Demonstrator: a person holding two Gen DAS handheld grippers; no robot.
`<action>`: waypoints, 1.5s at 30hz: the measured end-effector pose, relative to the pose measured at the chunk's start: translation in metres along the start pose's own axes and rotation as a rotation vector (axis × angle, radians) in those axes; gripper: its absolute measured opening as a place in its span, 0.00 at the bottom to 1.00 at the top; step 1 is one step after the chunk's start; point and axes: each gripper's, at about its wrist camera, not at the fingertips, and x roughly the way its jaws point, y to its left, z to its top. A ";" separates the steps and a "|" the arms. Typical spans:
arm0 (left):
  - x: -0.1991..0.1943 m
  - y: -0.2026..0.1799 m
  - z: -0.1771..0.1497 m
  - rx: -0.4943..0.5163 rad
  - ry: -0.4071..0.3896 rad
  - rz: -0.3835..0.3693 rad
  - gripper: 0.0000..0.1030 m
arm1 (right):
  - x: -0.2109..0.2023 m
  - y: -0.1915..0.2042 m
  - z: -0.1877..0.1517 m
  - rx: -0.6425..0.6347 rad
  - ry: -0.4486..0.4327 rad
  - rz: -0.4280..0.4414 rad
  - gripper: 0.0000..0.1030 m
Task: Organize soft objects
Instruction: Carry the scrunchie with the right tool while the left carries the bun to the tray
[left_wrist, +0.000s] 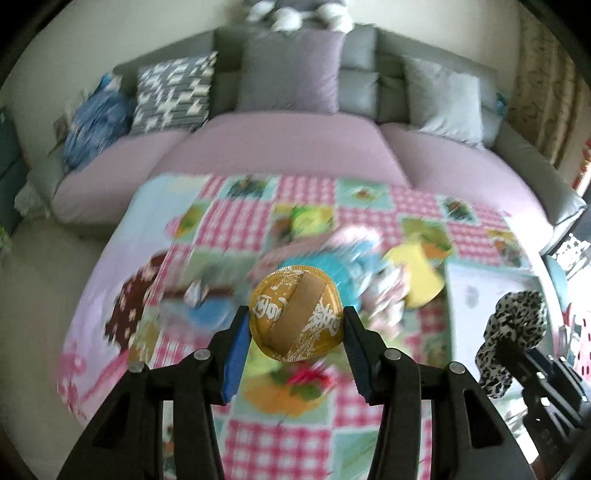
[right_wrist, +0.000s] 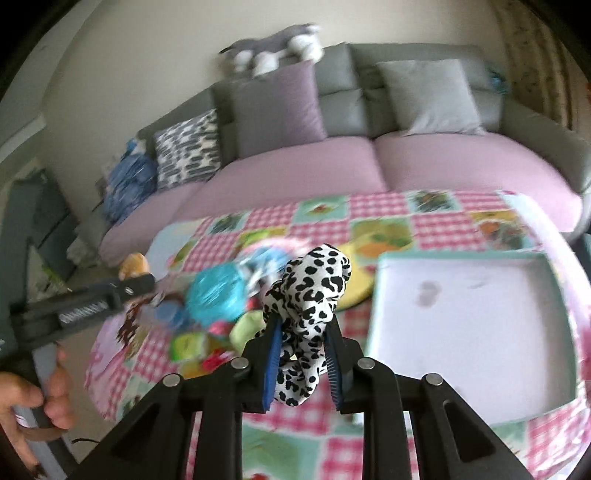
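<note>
One gold pouch (left_wrist: 295, 314), one spotted scrunchie (right_wrist: 310, 295) (each tool-held), one tray (right_wrist: 554, 325)

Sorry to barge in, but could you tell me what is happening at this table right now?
A person is sorting soft items with a handheld gripper in each hand. The left gripper holds a round gold pouch above the patchwork tablecloth. The right gripper is clamped on a leopard-print scrunchie. A pile of soft items lies on the cloth, and beside it the white tray has nothing in it.
</note>
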 end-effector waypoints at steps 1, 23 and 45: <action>-0.002 -0.007 0.006 0.012 -0.016 -0.007 0.49 | -0.003 -0.007 0.005 0.010 -0.011 -0.018 0.23; 0.061 -0.211 0.008 0.291 -0.007 -0.250 0.49 | 0.007 -0.202 0.031 0.342 -0.027 -0.259 0.23; 0.138 -0.247 -0.048 0.304 0.124 -0.299 0.50 | 0.039 -0.242 0.013 0.372 0.070 -0.323 0.24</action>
